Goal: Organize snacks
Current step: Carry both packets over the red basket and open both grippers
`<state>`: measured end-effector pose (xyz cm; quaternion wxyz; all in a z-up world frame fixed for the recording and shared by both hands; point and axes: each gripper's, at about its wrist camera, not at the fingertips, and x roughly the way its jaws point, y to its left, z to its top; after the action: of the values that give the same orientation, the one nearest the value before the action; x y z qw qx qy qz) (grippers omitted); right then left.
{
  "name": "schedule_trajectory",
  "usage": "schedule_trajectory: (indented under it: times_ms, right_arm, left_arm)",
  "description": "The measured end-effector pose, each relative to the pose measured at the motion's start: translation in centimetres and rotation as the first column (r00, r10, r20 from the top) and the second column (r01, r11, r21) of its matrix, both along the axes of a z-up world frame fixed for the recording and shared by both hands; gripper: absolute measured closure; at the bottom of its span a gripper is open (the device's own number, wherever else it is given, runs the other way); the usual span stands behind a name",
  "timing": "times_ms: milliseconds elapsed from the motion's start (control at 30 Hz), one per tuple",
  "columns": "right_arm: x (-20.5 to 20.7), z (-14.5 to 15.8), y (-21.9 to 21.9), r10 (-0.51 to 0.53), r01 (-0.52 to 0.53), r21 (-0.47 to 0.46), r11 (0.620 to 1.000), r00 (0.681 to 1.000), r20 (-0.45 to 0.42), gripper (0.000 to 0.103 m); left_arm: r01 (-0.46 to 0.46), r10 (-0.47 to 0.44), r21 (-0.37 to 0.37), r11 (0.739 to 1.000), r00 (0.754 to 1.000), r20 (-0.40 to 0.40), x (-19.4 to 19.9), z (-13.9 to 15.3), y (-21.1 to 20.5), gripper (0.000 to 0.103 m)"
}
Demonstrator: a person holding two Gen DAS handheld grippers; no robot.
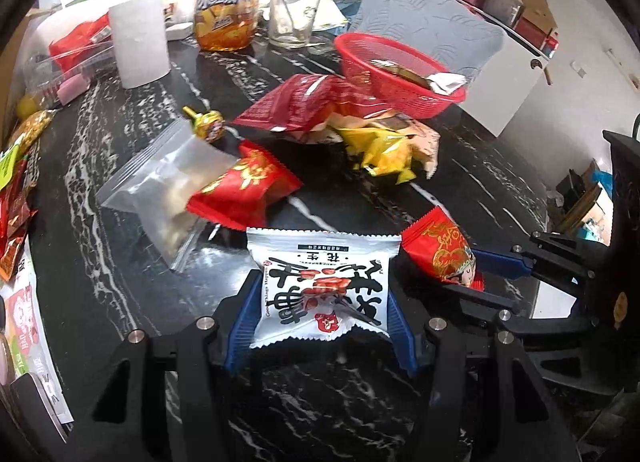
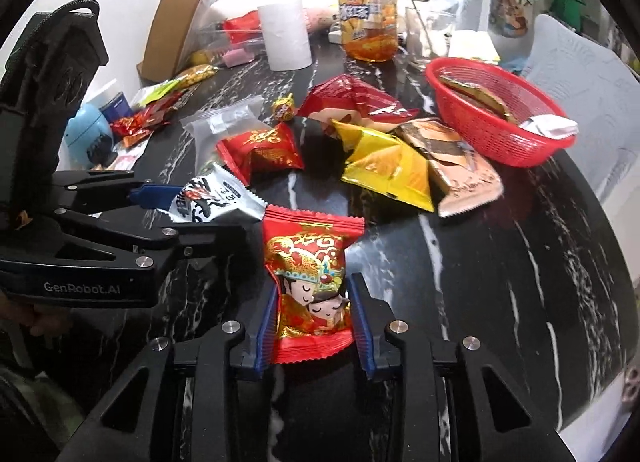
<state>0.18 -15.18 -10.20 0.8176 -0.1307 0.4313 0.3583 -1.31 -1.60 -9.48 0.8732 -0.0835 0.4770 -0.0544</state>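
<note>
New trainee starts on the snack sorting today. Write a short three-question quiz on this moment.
1. True or false: the left hand-held gripper is shut on the white peanut packet.
2. What does the right hand-held gripper hold? A) a yellow packet B) the red packet with cartoon figures C) a candy
3. Fill in: the red basket on the black marble table already holds at least ___ packet(s).

Key:
1. True; its pads press the packet's sides.
2. B
3. Two: a brown packet and a white wrapper.
</note>
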Motion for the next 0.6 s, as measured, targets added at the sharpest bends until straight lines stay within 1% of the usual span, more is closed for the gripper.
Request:
schedule_trajectory:
  times_ms: [367, 600]
  right_arm:
    - [-0.4, 1.4, -2.9, -0.086, 0.085, 0.036, 0.996, 0.996, 0.019, 0.07]
    - [-0.3, 2.4, -4.7, -0.141, 0.139, 0.062, 0.988, 0.99, 0.029, 0.07]
  left_arm:
    - [0.084, -0.083, -0.021, 0.996, 0.996, 0.033, 1.2, 1.3, -3.0, 0.048]
    - [0.128, -0.128, 0.006, 0.992, 0.989, 0.074, 2.2, 2.8, -4.5, 0.048]
